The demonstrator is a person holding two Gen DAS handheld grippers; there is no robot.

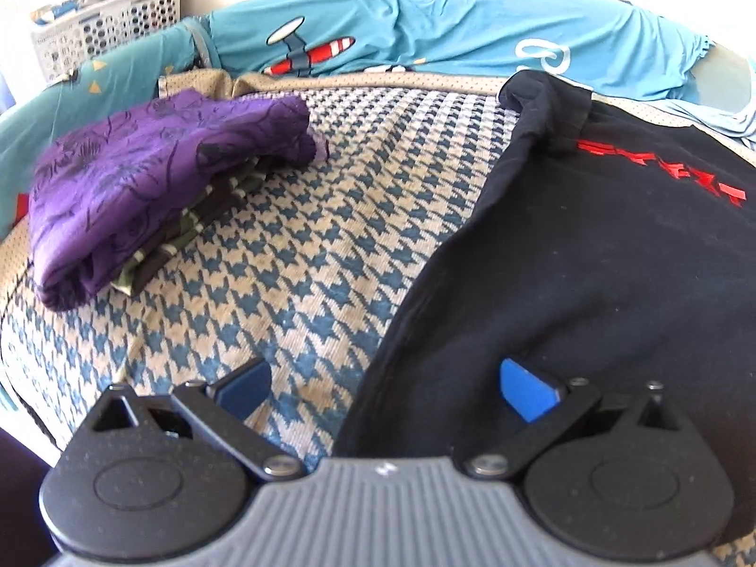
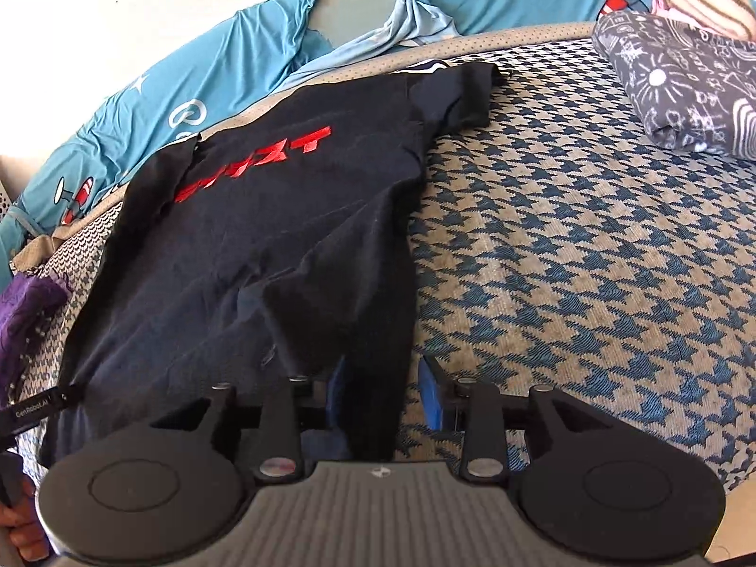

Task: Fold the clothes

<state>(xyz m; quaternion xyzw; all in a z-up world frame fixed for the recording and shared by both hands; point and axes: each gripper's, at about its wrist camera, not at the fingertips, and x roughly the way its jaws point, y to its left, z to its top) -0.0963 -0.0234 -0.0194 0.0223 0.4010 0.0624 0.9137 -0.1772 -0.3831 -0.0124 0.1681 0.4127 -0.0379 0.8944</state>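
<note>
- The left gripper (image 1: 385, 390) stands wide open above the bedspread, its blue pads (image 1: 527, 394) far apart; the left edge of the black T-shirt (image 1: 590, 245) lies under the gap, and neither pad presses on it.
- The right gripper (image 2: 385, 394) is partly open, jaws a modest way apart; the T-shirt's lower right hem (image 2: 368, 406) hangs between the pads, and they appear not to press it.
- The black T-shirt, with red lettering (image 2: 255, 165) on the chest, lies spread flat on the blue-and-cream houndstooth bedspread (image 2: 590, 260), one short sleeve (image 2: 453, 94) out to the side.
- To its left sits a stack of folded clothes topped by a purple floral garment (image 1: 156, 179).
- At the far right of the bed rests a folded grey patterned garment (image 2: 685, 90).
- Behind lies a turquoise quilt with airplane prints (image 1: 425, 33), and a white laundry basket (image 1: 108, 23) stands in the corner.
</note>
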